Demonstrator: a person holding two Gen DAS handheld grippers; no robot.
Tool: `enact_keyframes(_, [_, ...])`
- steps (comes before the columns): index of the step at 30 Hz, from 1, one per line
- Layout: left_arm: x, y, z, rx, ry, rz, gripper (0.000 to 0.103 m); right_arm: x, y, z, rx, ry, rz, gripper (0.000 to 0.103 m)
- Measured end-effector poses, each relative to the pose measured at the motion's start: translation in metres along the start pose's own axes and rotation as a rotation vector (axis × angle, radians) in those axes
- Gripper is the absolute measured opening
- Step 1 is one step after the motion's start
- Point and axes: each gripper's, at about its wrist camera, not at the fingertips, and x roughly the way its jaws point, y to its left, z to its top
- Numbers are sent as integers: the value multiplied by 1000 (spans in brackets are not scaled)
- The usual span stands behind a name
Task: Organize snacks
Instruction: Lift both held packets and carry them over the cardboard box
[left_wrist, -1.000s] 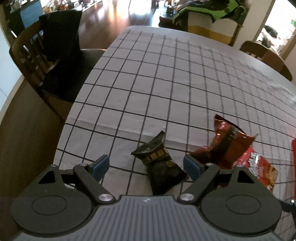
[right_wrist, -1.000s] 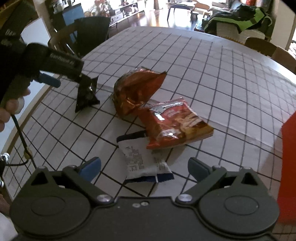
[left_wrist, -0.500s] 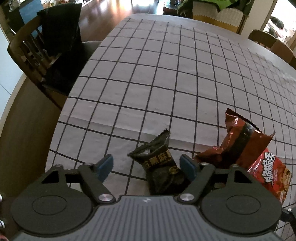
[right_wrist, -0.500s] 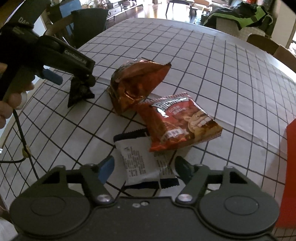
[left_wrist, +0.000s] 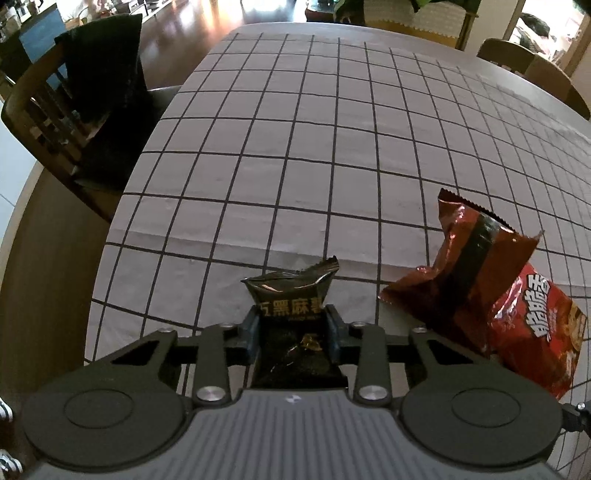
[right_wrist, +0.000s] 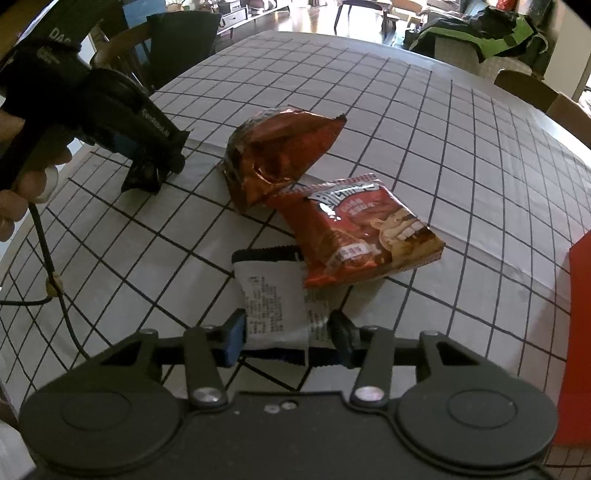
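we work over a grid-lined white tablecloth (left_wrist: 332, 166); two crinkled red foil snack bags (right_wrist: 280, 151) lie mid-table. our right gripper (right_wrist: 286, 332), jaws just closing, pinches the white printed packet (right_wrist: 275, 306), long axis running ahead under a red bag. our left gripper (left_wrist: 293, 332), likewise closing, clamps the small black sesame packet (left_wrist: 291, 317).

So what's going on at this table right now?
A person is sorting snacks with a handheld tool in each hand. The left tool has just closed on a black packet, and the right tool has just closed on a white packet. Both packets still lie on the checked tablecloth. Two red bags lie between them, one overlapping the white packet.
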Motion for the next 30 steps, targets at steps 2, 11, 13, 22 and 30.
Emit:
enact_keyframes(2, [-2, 1, -4, 3, -1, -5, 33, -2, 0, -2, 3, -3, 6, 45])
enact_keyframes(11, [-10, 14, -22, 3, 20, -44, 33, -16, -2, -16, 52, 6, 57, 44])
enact_keyframes(13, [-13, 15, -26, 5, 24, -53, 33, -21, -2, -21, 64, 4, 73, 44])
enact_keyframes(22, [-35, 11, -45, 13, 25, -103, 33, -51, -13, -39, 149, -45, 108, 44])
enact_keyframes(30, [-62, -19, -49, 67, 4, -146, 33, -78, -36, -48, 223, -119, 71, 44])
